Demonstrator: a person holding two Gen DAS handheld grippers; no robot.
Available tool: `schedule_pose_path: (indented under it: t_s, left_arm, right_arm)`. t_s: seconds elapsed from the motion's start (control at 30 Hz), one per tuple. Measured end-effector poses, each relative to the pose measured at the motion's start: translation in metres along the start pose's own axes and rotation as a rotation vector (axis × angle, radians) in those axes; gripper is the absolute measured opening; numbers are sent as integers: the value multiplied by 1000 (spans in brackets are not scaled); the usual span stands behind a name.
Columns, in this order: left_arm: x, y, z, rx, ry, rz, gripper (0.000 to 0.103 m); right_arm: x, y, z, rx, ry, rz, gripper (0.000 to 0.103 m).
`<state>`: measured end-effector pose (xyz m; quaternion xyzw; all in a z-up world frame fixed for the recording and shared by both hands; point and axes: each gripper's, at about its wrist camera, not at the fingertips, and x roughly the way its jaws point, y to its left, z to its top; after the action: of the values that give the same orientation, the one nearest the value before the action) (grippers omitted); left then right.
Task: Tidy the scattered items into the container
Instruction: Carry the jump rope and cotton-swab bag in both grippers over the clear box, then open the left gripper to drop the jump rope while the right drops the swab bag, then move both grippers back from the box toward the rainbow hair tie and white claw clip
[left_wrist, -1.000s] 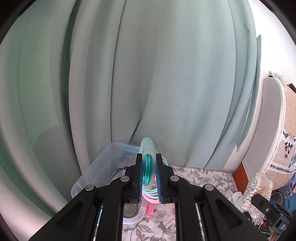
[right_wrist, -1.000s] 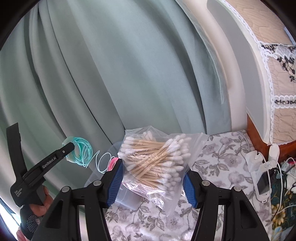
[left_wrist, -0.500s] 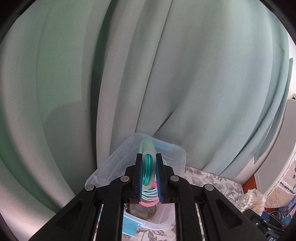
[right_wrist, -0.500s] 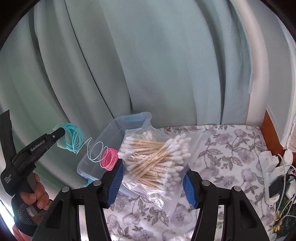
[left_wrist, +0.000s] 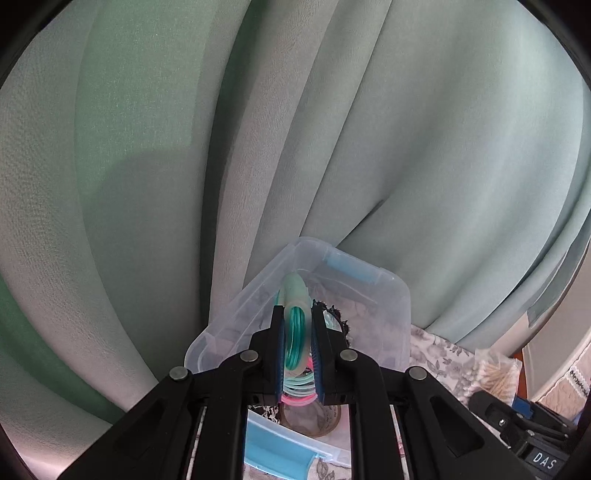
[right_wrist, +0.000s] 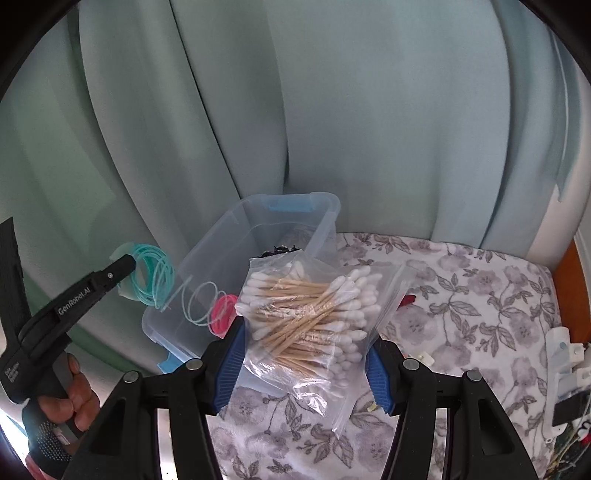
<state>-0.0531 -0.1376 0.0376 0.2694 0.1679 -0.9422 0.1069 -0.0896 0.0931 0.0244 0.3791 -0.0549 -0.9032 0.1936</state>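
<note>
The left hand-held gripper (right_wrist: 127, 264), marked "GenRobot.AI", clamps hair ties (right_wrist: 153, 273); the right hand-held gripper (right_wrist: 303, 363) clamps a cotton-swab bag (right_wrist: 310, 317).

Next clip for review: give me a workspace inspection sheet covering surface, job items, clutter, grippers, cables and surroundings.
Surface: floral cloth with a bare patch to the right of the bin.
Job's things: clear plastic bin, open, dark items inside; bag of cotton swabs; teal and pink elastic bands.
Clutter: small red item by the bag, unclear.
Grippers: left gripper shut on the bands beside the bin; right gripper clamped on the swab bag.
Cables: white power strip with plugs, at the cloth's right edge.
Surroundings: pale green curtain behind.
</note>
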Motion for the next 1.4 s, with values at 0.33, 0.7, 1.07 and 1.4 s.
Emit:
schedule_pose_path:
  t_s: [0.33, 0.7, 1.07, 1.4]
  left_arm:
    - [25, 3, -2, 7, 58, 4, 13]
    - [27, 10, -14, 2, 96, 5, 14]
    - [19, 9, -14, -1, 95, -7, 47]
    - [23, -4, -14, 18, 108, -6, 62]
  right_arm:
    - [40, 43, 18, -107, 29, 52, 62]
    - [62, 53, 21, -142, 63, 43, 63]
    - [60, 57, 23, -144, 35, 57, 78]
    - [51, 46, 17, -108, 46, 27, 79]
